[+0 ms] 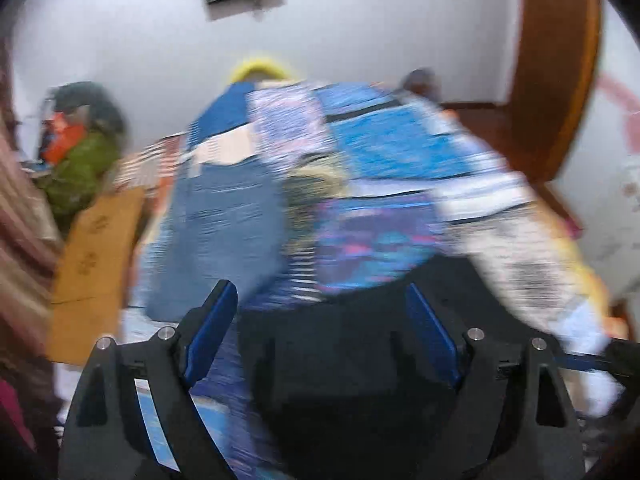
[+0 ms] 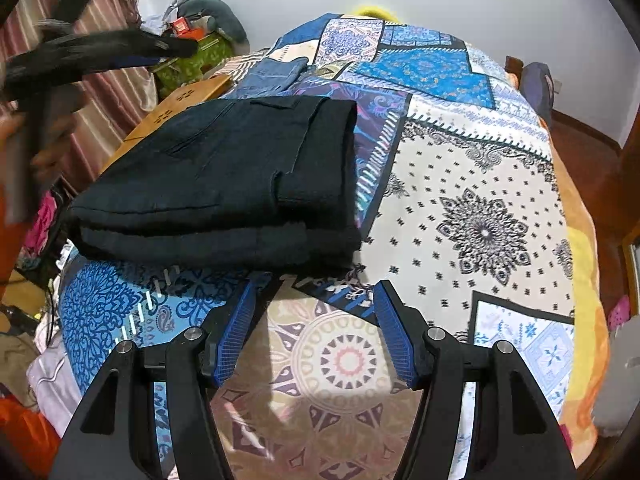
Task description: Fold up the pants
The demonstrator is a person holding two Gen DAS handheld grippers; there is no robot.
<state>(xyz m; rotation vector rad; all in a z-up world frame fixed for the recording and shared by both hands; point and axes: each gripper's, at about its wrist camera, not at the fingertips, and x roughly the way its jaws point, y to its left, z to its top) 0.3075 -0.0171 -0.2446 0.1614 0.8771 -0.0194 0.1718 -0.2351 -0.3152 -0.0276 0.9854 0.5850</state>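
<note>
The black pants (image 2: 224, 180) lie folded in a thick rectangular stack on the patterned bedspread (image 2: 480, 184), left of centre in the right wrist view. My right gripper (image 2: 316, 300) is open and empty, just in front of the stack's near edge. My left gripper (image 1: 320, 300) is open and empty, with the black pants (image 1: 352, 340) below and ahead of its fingers; that view is blurred by motion. The left gripper also shows as a dark blur in a hand at the upper left of the right wrist view (image 2: 100, 52).
A folded pair of blue jeans (image 2: 276, 74) lies farther back on the bed. A wooden board (image 2: 180, 104) leans at the bed's left side, next to a green bundle (image 2: 192, 60) and striped curtains (image 2: 108, 92). A dark bag (image 2: 538, 84) sits at the far right.
</note>
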